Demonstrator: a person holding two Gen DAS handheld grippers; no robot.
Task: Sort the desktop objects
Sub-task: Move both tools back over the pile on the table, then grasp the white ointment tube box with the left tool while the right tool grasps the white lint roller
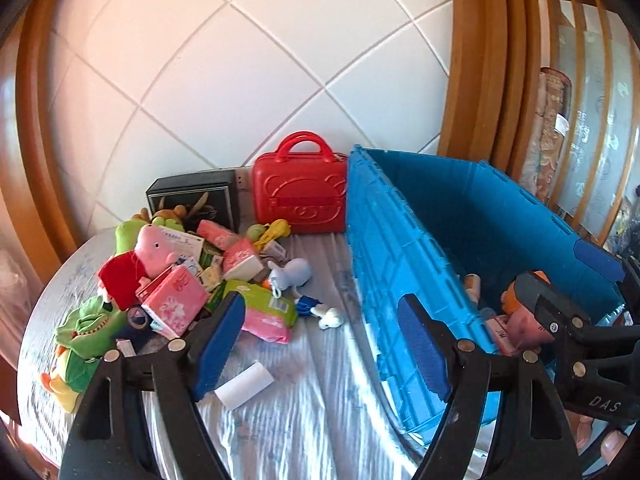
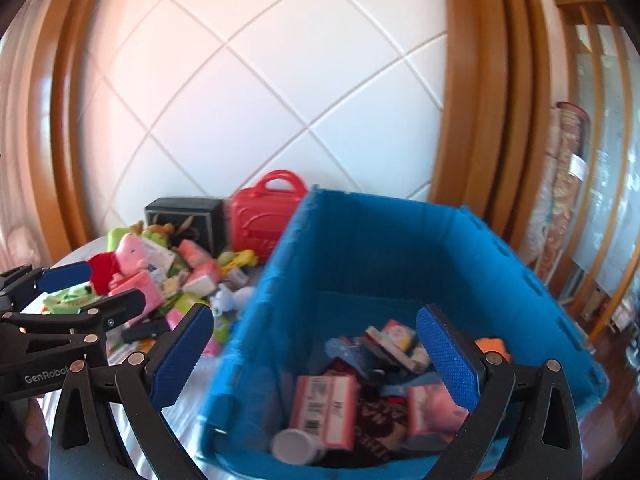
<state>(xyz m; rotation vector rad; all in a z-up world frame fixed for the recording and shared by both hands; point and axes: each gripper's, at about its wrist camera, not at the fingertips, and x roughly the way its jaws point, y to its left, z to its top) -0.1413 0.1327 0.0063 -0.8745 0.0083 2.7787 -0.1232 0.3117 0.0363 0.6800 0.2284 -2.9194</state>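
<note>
A heap of soft toys and tissue packs [image 1: 176, 304] is piled on the worktop [image 1: 300, 400], left of a blue crate [image 2: 400, 248] already holding boxes and packets. The left tool [image 1: 320, 344] is held wide open and empty above the worktop beside the heap. The right tool [image 2: 316, 354] is spread wide and empty over the crate.

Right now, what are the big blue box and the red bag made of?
The big blue box looks like hard matte plastic: its wall has molded ribs and stands stiff. The red bag looks like hard glossy plastic: light shines on it, and a bear face is pressed into its front, with a rigid handle. I can't be sure without touching them.
</note>
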